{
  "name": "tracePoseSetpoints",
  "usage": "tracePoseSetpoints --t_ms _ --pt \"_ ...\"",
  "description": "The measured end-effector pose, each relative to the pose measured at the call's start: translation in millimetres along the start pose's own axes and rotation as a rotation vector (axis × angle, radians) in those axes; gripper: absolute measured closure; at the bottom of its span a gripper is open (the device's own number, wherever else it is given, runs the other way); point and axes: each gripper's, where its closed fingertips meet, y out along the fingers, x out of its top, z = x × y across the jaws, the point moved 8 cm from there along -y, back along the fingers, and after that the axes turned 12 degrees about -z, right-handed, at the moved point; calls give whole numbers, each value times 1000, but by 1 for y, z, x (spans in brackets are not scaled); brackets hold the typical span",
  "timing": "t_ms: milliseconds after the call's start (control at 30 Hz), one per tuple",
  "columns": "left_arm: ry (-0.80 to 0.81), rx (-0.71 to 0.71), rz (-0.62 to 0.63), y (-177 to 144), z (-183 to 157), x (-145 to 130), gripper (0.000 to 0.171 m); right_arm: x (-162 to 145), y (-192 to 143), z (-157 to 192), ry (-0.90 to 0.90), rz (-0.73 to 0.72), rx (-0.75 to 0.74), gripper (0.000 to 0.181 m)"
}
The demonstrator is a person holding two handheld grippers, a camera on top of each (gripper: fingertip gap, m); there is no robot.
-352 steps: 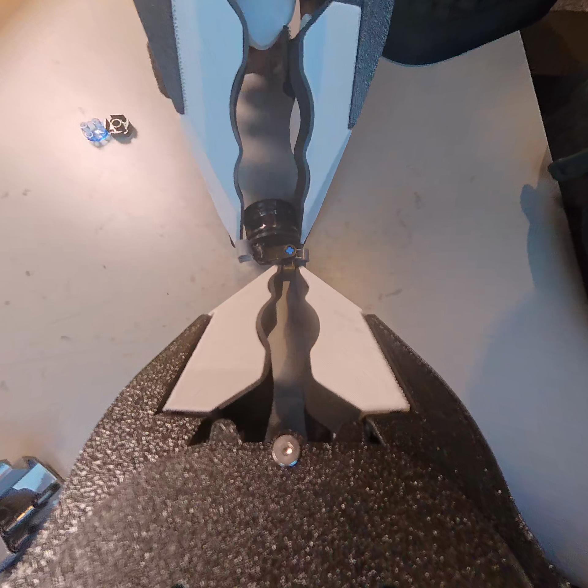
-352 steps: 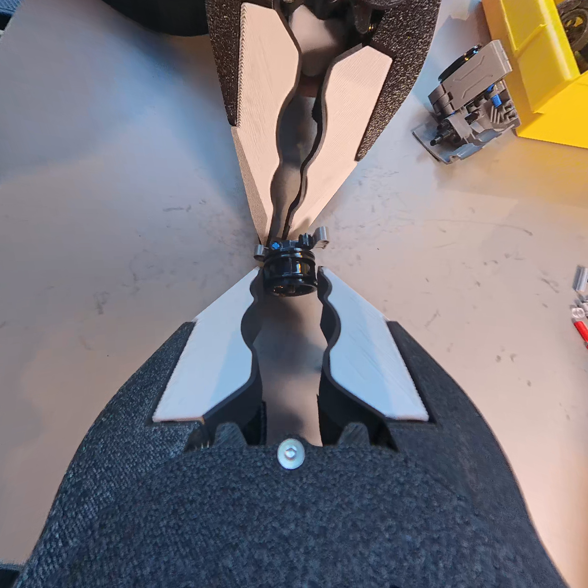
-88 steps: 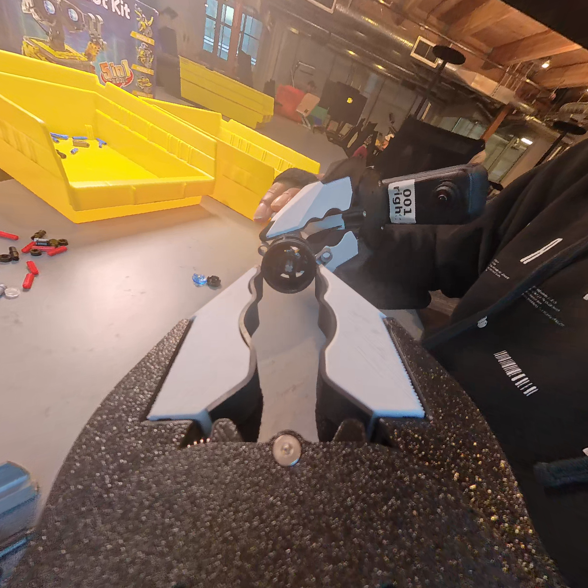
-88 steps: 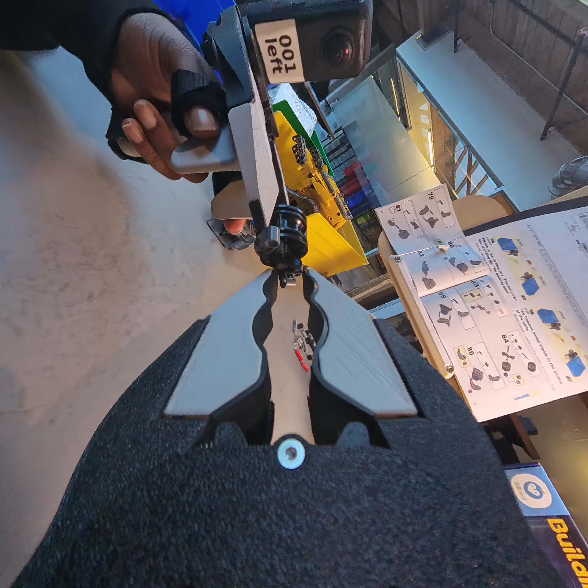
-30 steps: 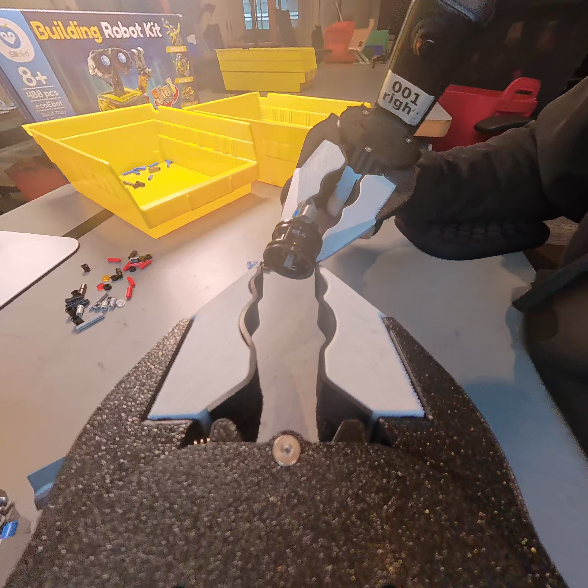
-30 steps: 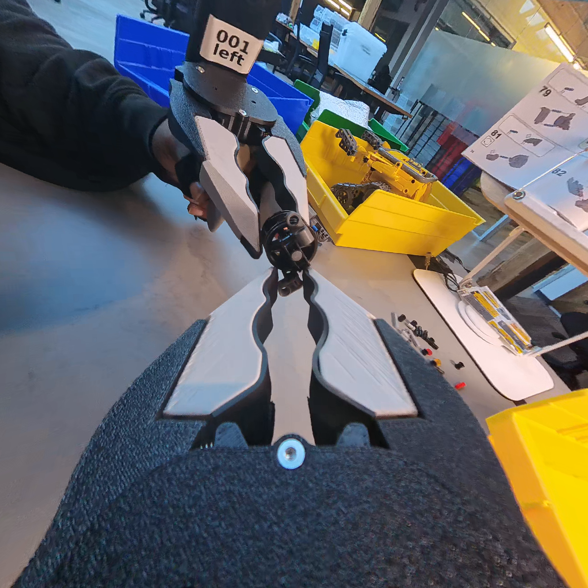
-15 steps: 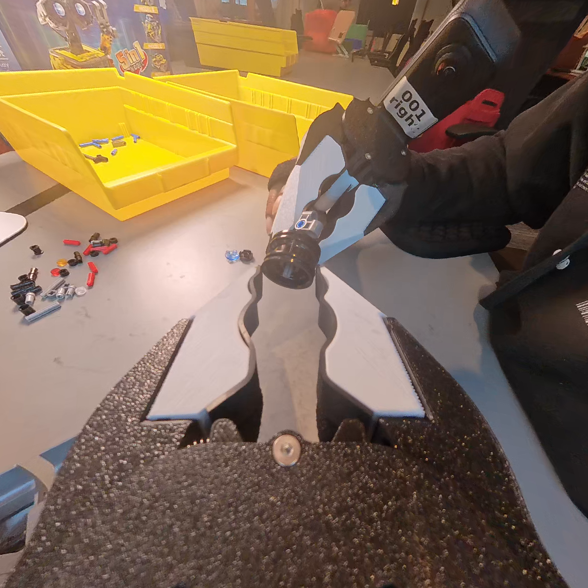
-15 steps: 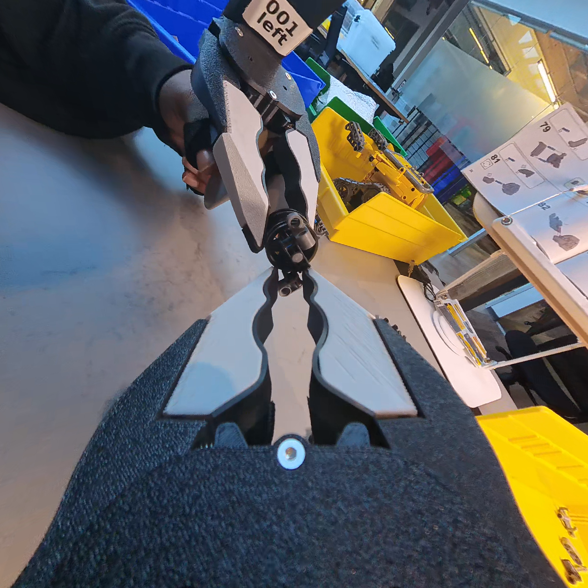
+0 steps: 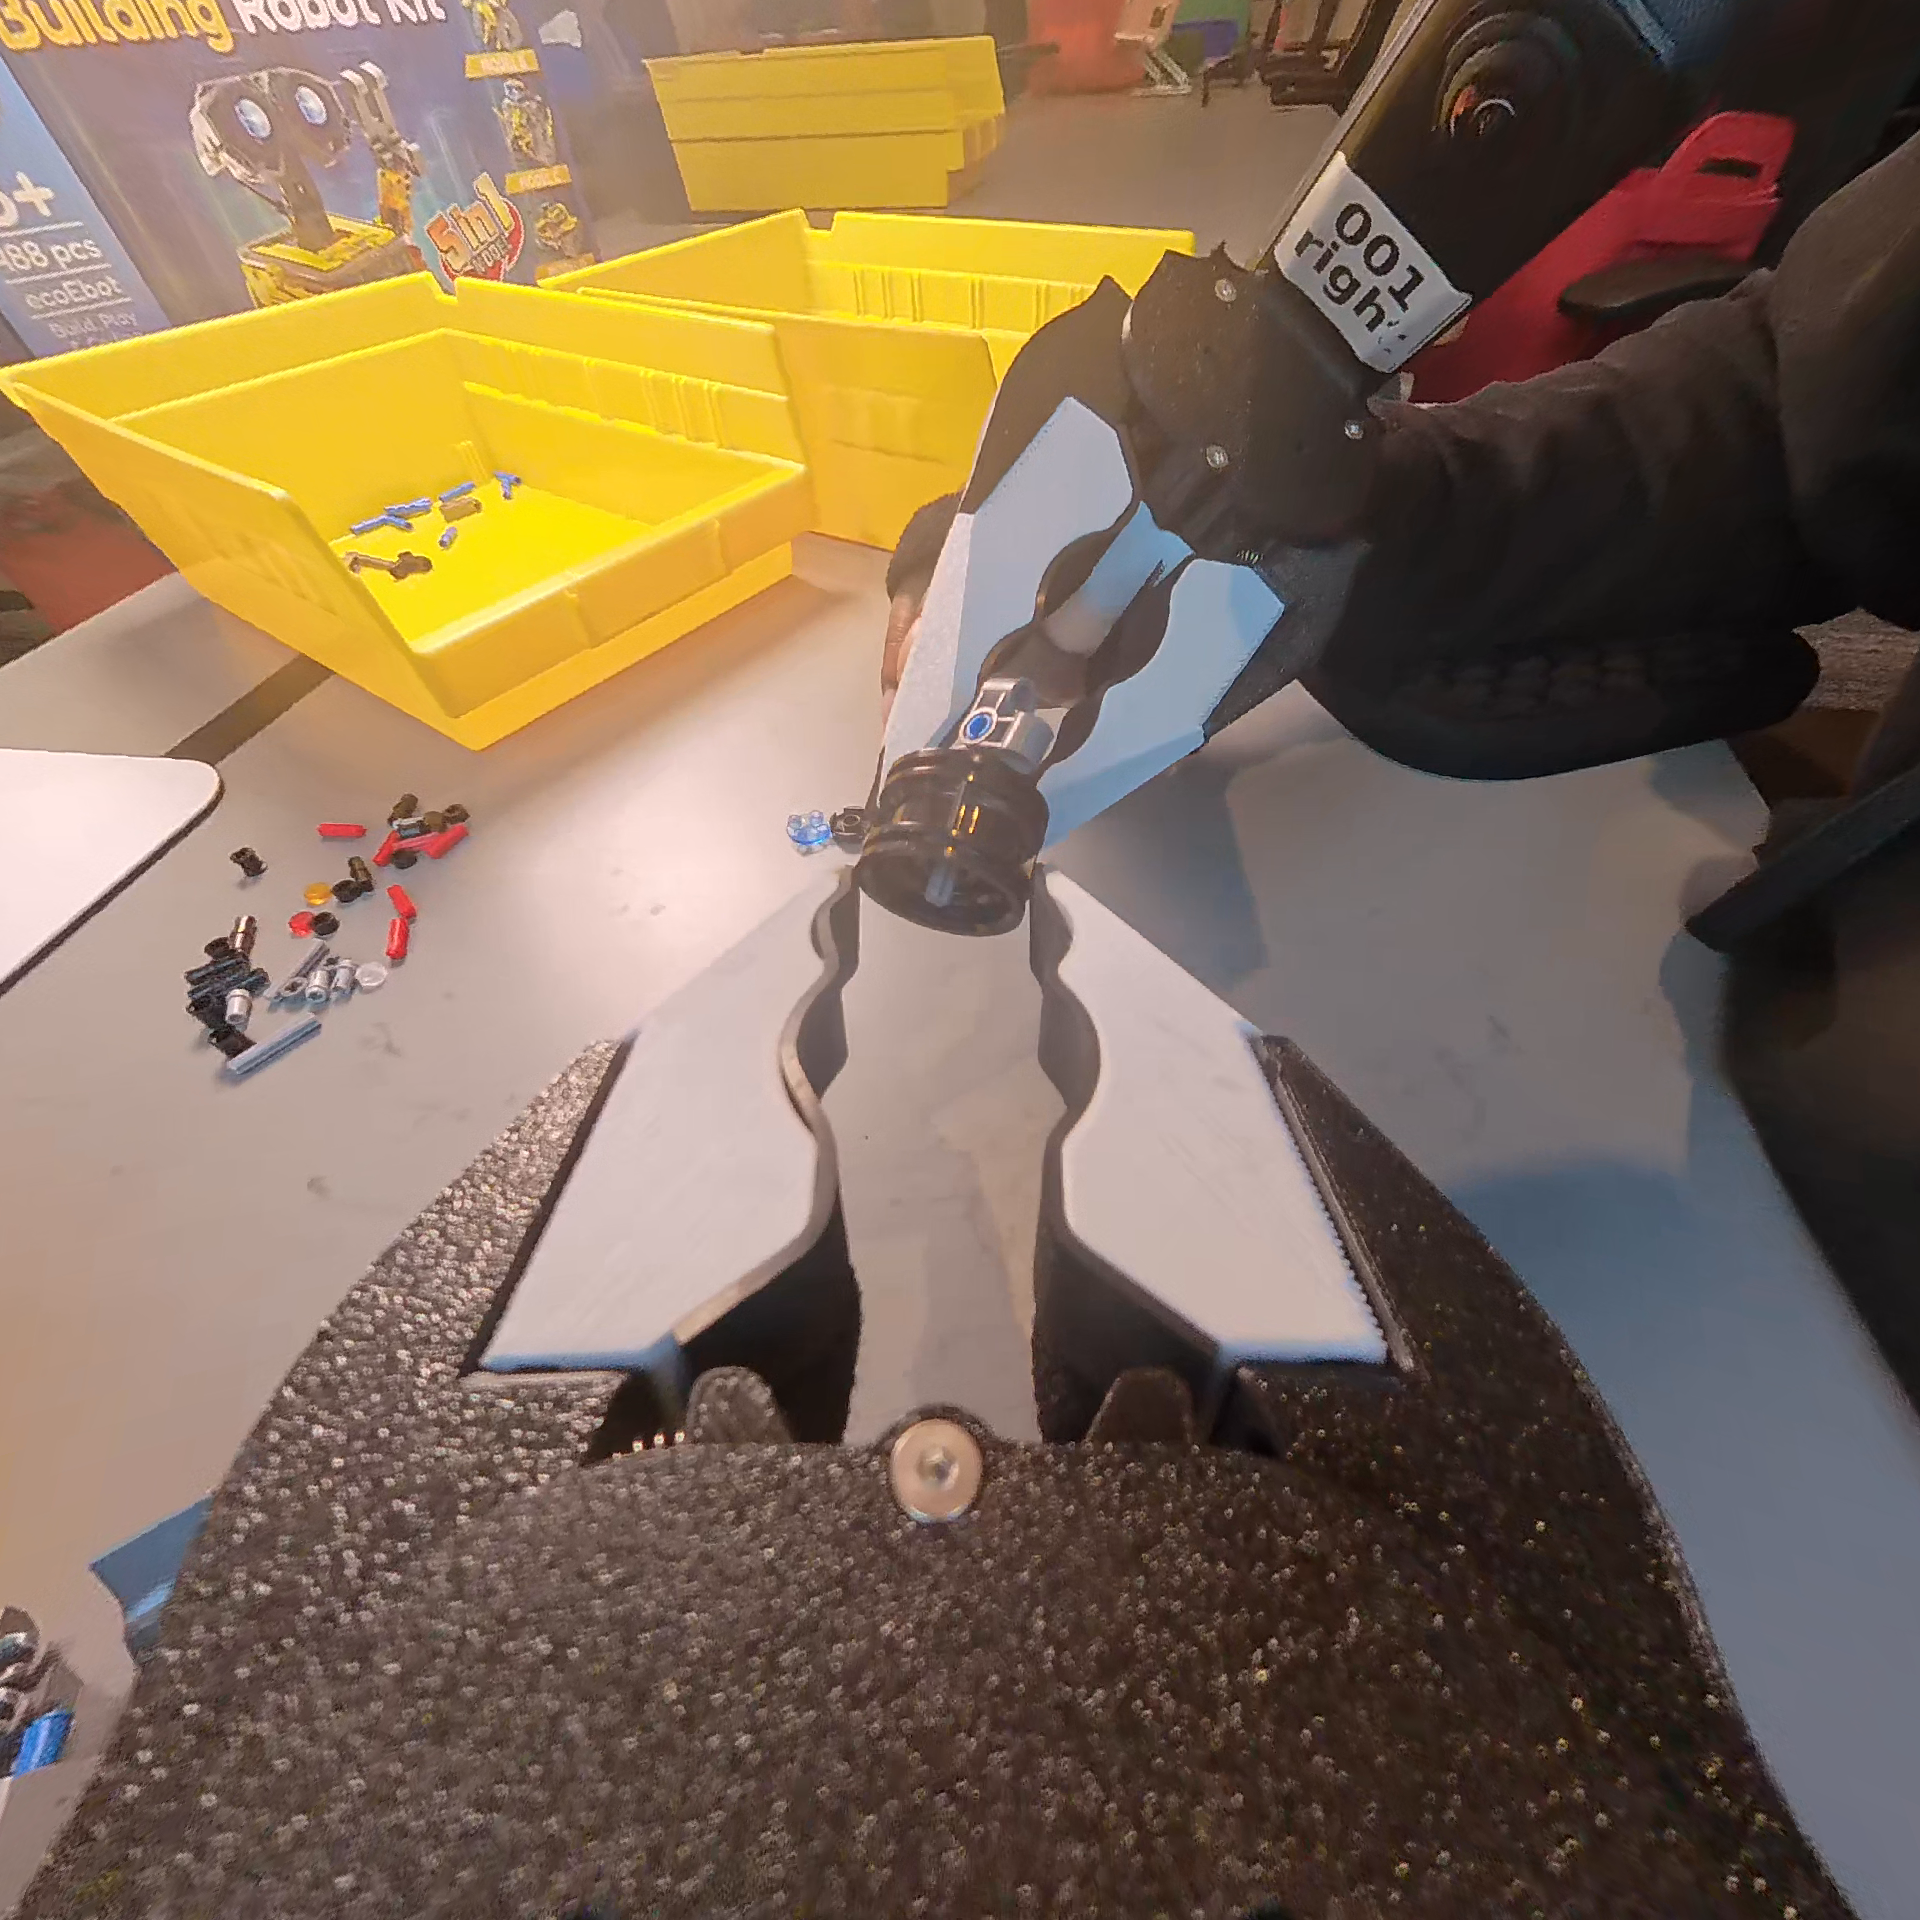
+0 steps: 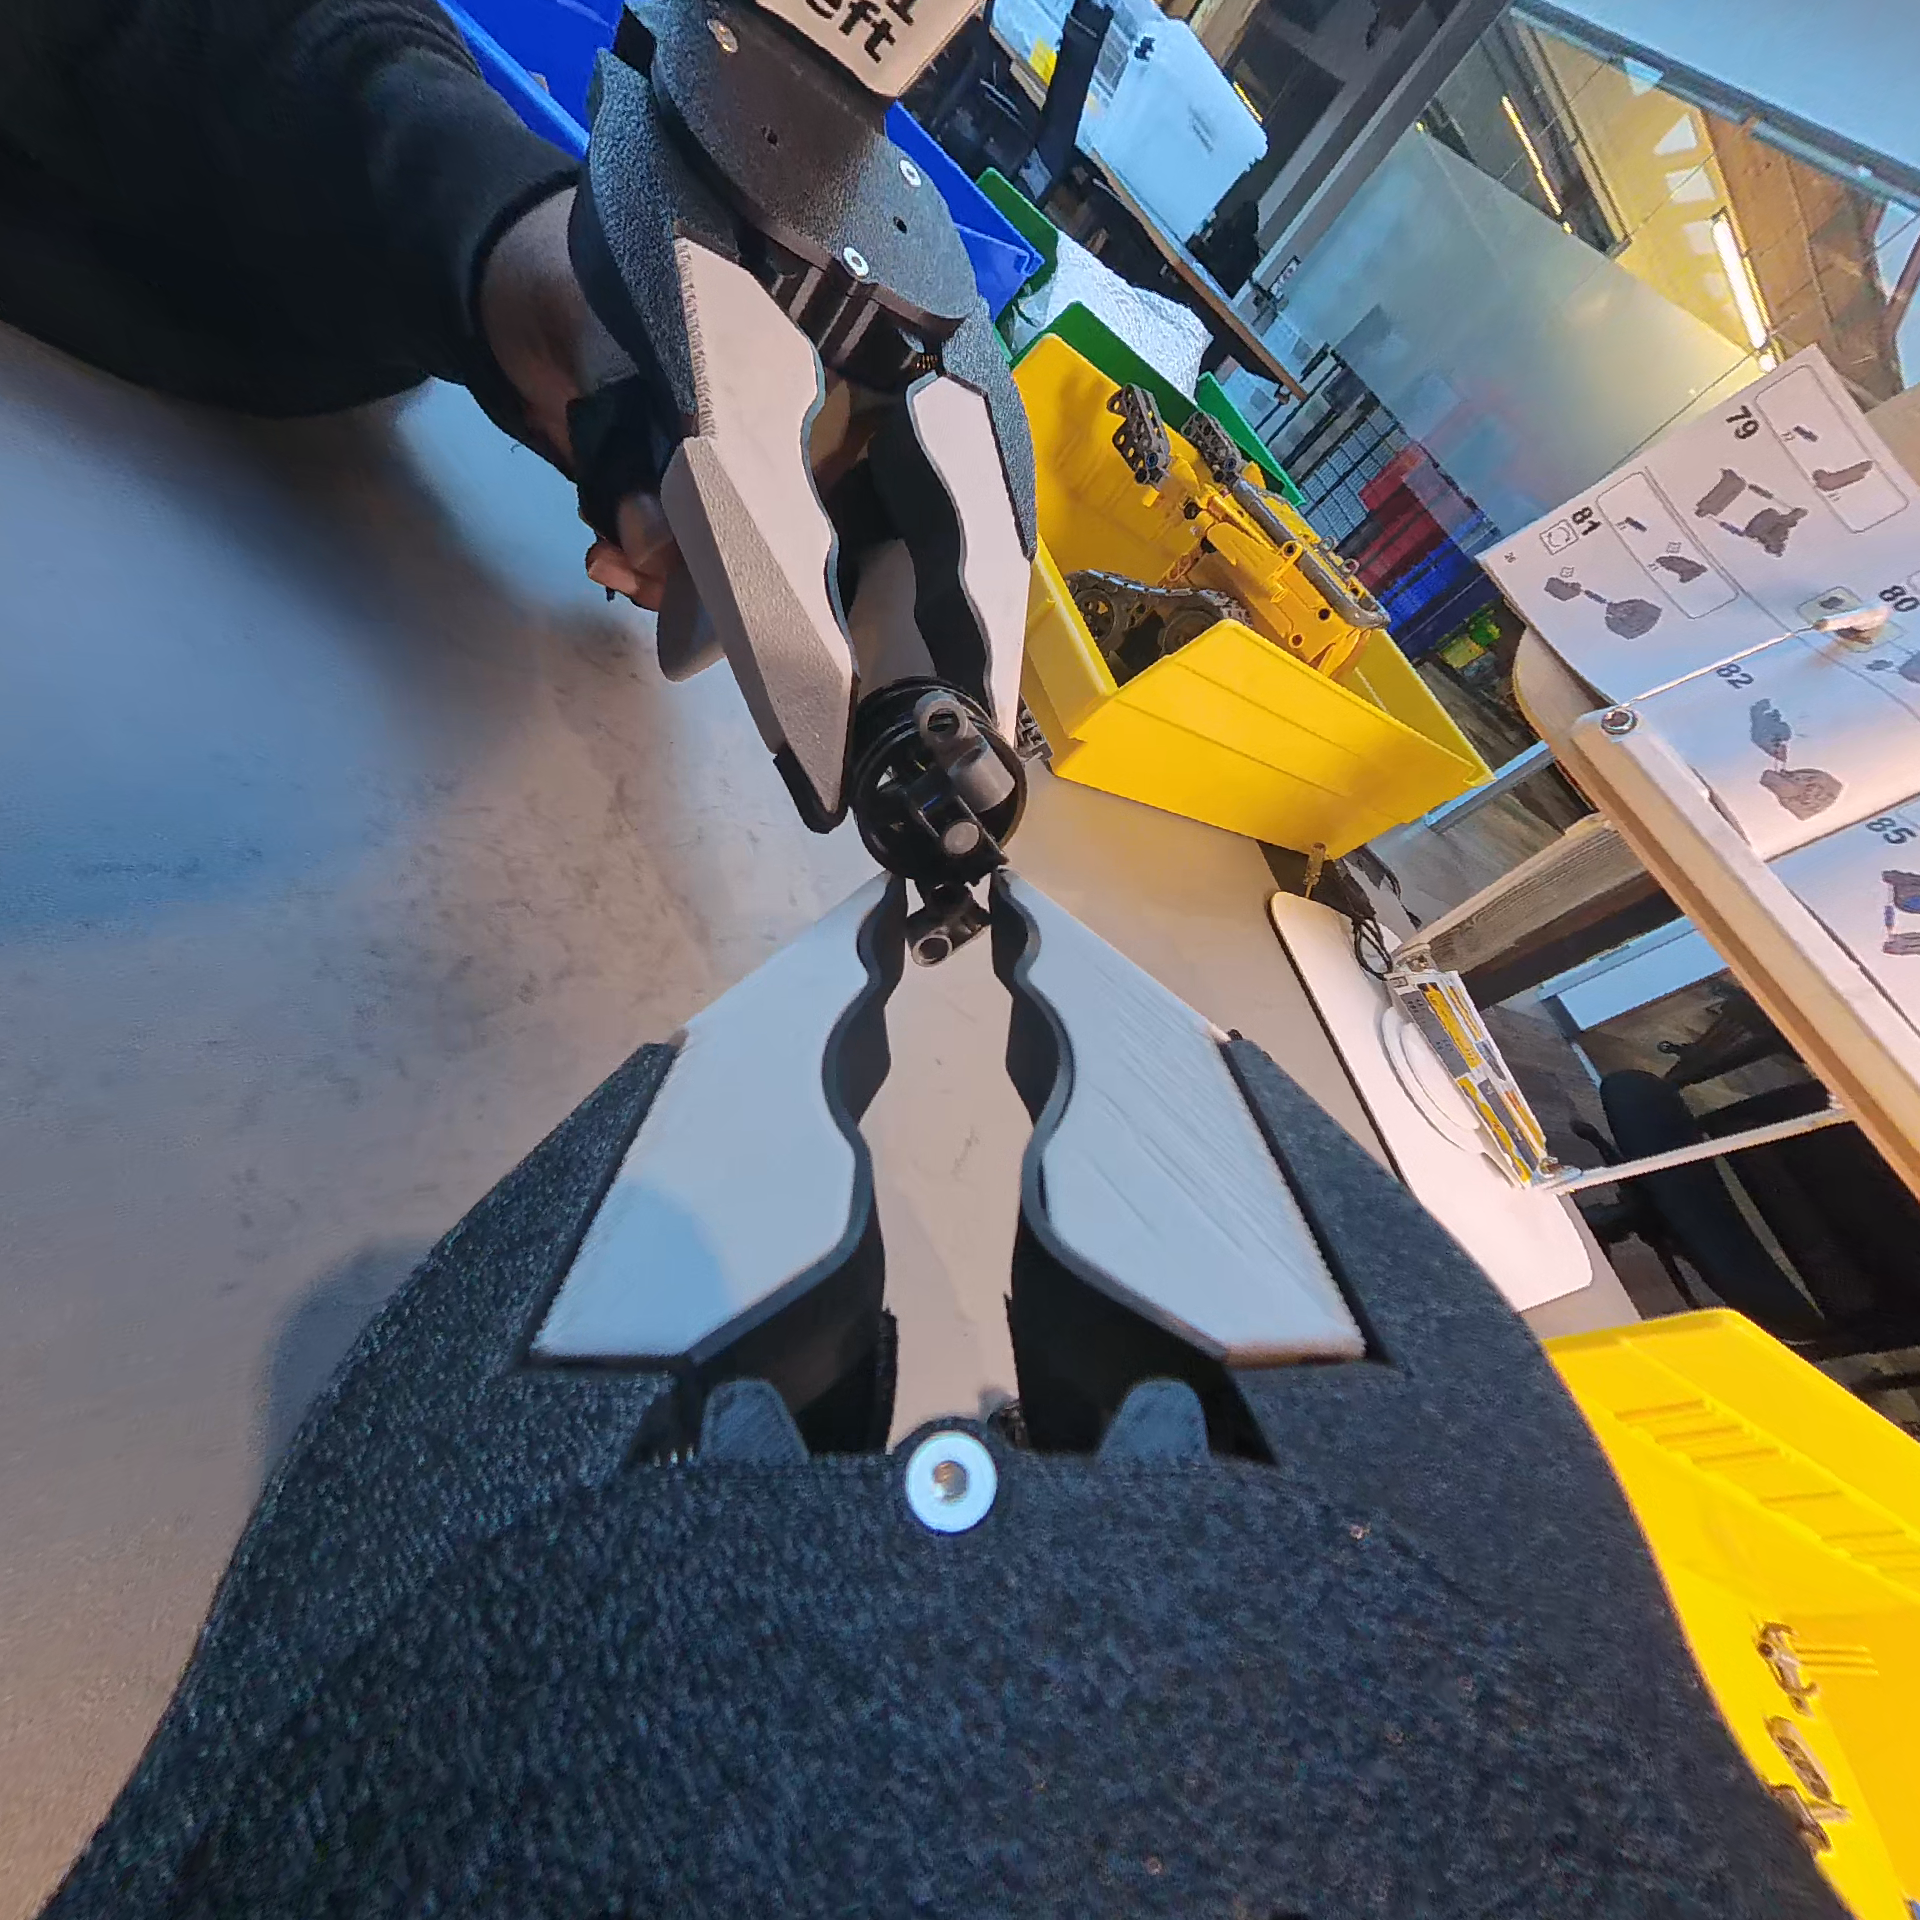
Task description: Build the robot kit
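Wheel [image 9: 954,844] tilted, clamped between left tongs [image 9: 943,885].

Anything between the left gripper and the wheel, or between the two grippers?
Nothing visible. The left gripper is closed on the wheel, and the right gripper pinches the connector fixed to the wheel's hub.

A workshop or maker space with a grey worktable [image 9: 623,790]. Yellow plastic parts bins [image 9: 436,499], blue plastic storage bins [image 10: 966,223] and an open picture-instruction booklet [image 10: 1756,582] surround scattered small red and black building-kit pieces [image 9: 312,914].
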Motion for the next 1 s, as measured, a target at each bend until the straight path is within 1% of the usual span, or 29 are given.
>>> tracePoseSetpoints --t_ms 300,600,667,733,867,900,967,1000 --pt "66 30 7 0 0 1 140 0 -1 -3 23 -9 -17 166" --pt "226 98 27 0 -3 2 140 -1 -1 -7 62 -19 -43 166" --pt "303 152 27 -1 -1 4 140 -1 -2 -10 120 -30 -56 166" --pt "400 217 29 -4 0 7 140 -3 -4 -14 219 -46 -55 160" --pt "560 278 58 -6 -1 8 140 1 -3 -20 485 -119 -20 134" --pt "600 285 73 -5 -1 7 140 3 -3 -21 548 -142 -7 132" --pt "664 296 109 -4 -2 4 140 6 -2 -23 622 -178 0 133" --pt "690 298 125 -3 -3 2 140 7 -3 -24 632 -188 -9 138"
